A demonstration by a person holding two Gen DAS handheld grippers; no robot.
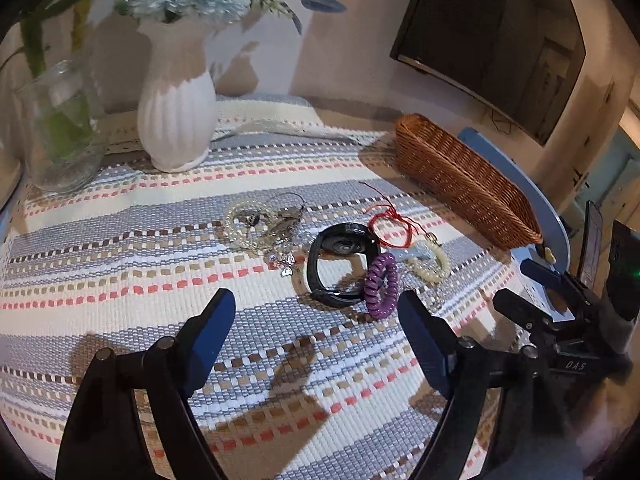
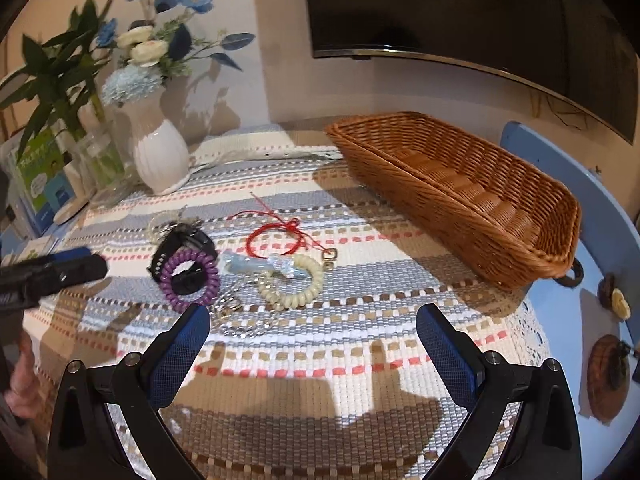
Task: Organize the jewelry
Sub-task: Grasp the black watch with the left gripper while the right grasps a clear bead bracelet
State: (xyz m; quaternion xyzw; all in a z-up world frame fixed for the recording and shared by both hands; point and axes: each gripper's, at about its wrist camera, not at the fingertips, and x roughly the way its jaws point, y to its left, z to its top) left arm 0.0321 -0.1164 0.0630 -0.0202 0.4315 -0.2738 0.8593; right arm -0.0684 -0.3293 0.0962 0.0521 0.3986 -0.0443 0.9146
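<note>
Several light trinkets lie near the empty basket [image 2: 460, 196]. Both grippers, left [image 1: 316, 320] and right [image 2: 312, 336], hover with jaws released. Purple coil [image 2: 190, 278]: springy; likely best pinched across its upper rim.

White vase [image 2: 160, 160] with flowers, glass jar [image 1: 60, 128], wall TV [image 2: 460, 8], striped cloth [image 2: 320, 360].

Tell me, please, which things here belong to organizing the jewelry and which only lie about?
Belong:
purple spiral bracelet
cream spiral bracelet
red string bracelet
black watch
wicker basket

Only lying about:
white vase
glass jar
television
</note>
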